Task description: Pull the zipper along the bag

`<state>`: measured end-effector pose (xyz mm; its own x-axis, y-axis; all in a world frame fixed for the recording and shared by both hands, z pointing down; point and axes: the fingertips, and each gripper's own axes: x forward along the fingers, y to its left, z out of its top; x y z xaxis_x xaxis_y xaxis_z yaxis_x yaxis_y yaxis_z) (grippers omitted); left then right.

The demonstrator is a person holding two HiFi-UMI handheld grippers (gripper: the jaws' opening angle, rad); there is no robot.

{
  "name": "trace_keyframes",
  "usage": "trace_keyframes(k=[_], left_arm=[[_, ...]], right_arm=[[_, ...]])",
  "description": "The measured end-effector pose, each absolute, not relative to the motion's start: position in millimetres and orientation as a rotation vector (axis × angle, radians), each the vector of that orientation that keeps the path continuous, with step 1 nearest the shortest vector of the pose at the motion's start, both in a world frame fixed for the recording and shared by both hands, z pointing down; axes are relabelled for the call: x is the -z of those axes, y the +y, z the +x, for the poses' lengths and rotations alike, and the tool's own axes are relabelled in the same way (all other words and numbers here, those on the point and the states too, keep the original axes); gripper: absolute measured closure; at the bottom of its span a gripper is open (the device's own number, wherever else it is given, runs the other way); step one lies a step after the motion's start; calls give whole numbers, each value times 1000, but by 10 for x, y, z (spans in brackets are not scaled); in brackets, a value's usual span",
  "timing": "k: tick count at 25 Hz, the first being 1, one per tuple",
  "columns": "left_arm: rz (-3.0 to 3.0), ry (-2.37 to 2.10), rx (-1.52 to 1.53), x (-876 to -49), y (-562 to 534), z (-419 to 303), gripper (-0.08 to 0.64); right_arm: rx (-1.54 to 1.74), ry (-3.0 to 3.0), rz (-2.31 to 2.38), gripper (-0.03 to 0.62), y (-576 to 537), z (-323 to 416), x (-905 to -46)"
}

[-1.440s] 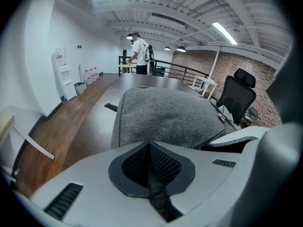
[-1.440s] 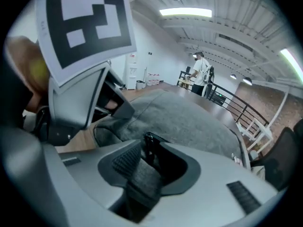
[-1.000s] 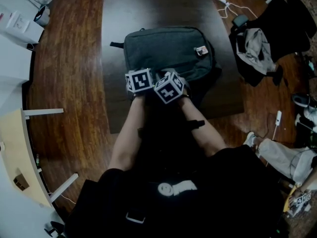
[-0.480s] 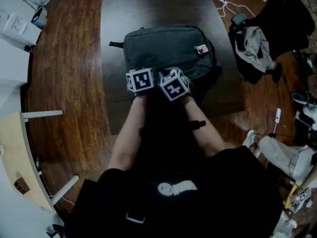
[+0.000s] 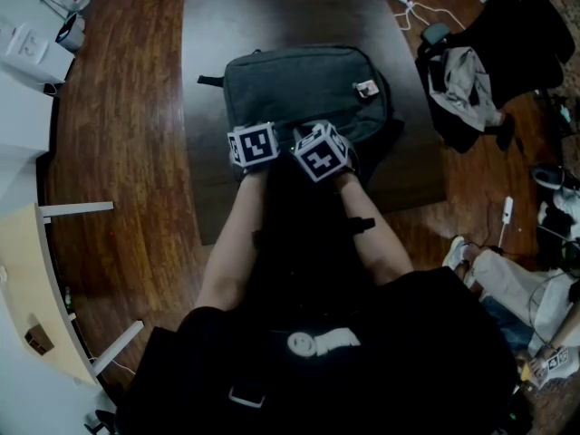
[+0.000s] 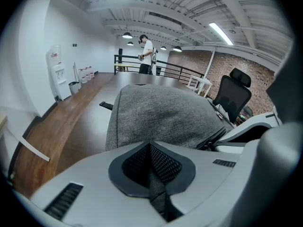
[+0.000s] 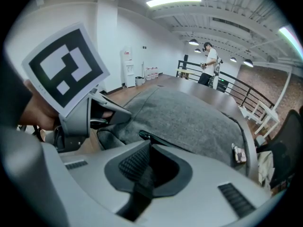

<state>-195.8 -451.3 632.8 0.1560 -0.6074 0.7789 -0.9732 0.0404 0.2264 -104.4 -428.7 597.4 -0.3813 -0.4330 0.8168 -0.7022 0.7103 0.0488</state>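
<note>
The grey backpack [image 5: 304,84] lies flat on the dark table [image 5: 272,7]. At its near edge the left gripper [image 6: 150,148] is clamped on a fold of grey fabric. Just beside it, the right gripper [image 7: 147,148] has just been closing its jaws and pinches the black zipper pull [image 7: 141,186].

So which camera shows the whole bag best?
The head view: the bag shows almost whole from above, only its near edge covered. Both gripper views show just a stretch of its grey fabric, close up.

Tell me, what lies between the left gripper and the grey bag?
Nothing: the left gripper view shows the left gripper shut directly on a fold of the bag.
</note>
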Motion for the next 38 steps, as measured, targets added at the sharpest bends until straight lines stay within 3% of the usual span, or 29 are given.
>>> trace_keyframes(k=[38], left_arm=[[1683,-1522,-596,-6313,-4531,-1919,563]], right_arm=[[-465,-2008,1013,568,-4464,-420,-5909]])
